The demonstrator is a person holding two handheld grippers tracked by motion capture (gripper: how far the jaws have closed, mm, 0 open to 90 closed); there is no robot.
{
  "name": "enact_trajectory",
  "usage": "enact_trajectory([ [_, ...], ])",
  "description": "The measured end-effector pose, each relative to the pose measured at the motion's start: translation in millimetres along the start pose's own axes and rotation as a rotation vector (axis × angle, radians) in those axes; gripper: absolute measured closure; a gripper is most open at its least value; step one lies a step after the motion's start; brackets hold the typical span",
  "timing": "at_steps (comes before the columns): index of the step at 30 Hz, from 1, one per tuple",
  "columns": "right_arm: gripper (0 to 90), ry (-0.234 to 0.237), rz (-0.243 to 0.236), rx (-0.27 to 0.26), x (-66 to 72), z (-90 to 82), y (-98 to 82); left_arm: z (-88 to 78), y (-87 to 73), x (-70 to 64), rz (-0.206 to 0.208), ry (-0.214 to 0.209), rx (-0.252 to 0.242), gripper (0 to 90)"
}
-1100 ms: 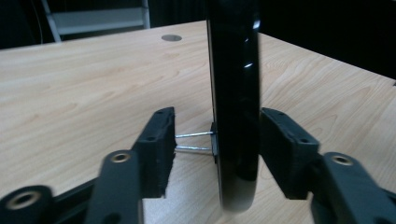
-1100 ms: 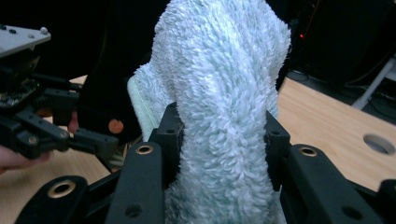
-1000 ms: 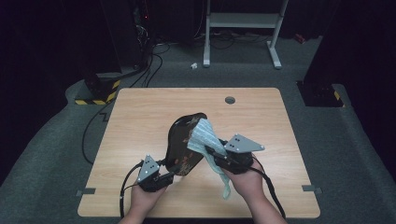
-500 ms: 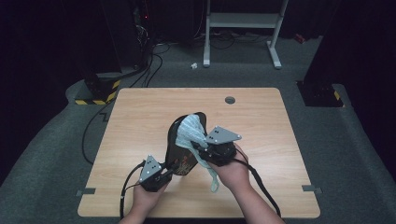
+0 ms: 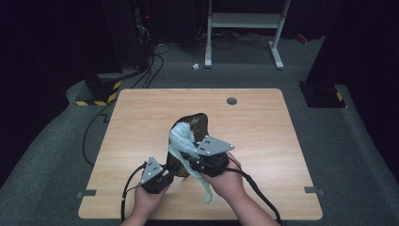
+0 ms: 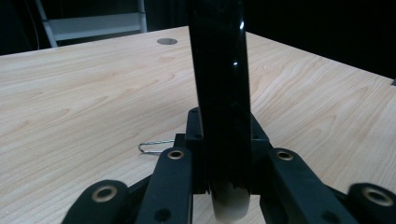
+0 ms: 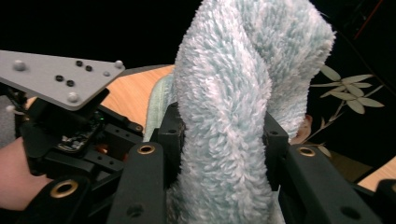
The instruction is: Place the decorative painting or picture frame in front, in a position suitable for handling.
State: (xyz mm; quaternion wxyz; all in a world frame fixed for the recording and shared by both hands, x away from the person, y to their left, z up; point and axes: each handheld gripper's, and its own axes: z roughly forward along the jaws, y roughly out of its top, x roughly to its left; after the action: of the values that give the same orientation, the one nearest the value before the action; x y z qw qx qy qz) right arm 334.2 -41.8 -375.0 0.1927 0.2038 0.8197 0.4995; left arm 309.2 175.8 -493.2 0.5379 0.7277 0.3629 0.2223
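Observation:
A dark glossy plate (image 5: 196,122) with a leaf pattern stands tilted on edge on the table. My left gripper (image 5: 172,170) is at its lower left rim; its jaws have just been closing and are now shut on the black rim (image 6: 219,70). My right gripper (image 5: 192,154) is shut on a fluffy pale blue cloth (image 5: 180,139), which lies against the plate's face with a tail hanging down by the right hand. In the right gripper view the cloth (image 7: 233,93) bulges between the jaws, with the leafy plate (image 7: 345,95) behind it.
The wooden table (image 5: 141,122) has a round cable hole (image 5: 231,100) near its far edge. A small wire clip (image 6: 154,147) lies on the wood by the left gripper. A white frame stand (image 5: 244,21) and cables sit on the floor beyond.
The right hand has carried the cloth to the left, up over the plate's face. The left hand has stayed in place at the plate's lower rim.

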Motion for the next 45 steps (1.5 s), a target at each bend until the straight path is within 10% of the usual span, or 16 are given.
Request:
enact_trajectory([
  [14, 64.2, -0.213, 0.127, 0.048, -75.3, 5.5, -11.9, 0.0, -0.4, -0.1, 0.004, -0.001, -0.002, 78.2],
  [20, 64.2, -0.169, 0.097, 0.032, -60.8, 4.2, -9.1, 0.0, -0.2, -0.3, 0.008, 0.001, 0.0, 78.2],
  [28, 64.2, -0.034, 0.008, -0.028, -5.4, 4.9, 3.0, 0.0, -0.4, 0.2, -0.003, -0.001, 0.0, 78.3],
  [39, 64.2, -0.195, 0.109, 0.021, -67.7, 8.1, -9.5, 0.2, -0.2, 1.4, -0.021, -0.009, -0.001, 78.7],
  [45, 64.2, -0.213, 0.123, 0.028, -72.4, 7.4, -13.0, 0.4, -0.4, 0.8, -0.021, -0.006, -0.003, 78.7],
])
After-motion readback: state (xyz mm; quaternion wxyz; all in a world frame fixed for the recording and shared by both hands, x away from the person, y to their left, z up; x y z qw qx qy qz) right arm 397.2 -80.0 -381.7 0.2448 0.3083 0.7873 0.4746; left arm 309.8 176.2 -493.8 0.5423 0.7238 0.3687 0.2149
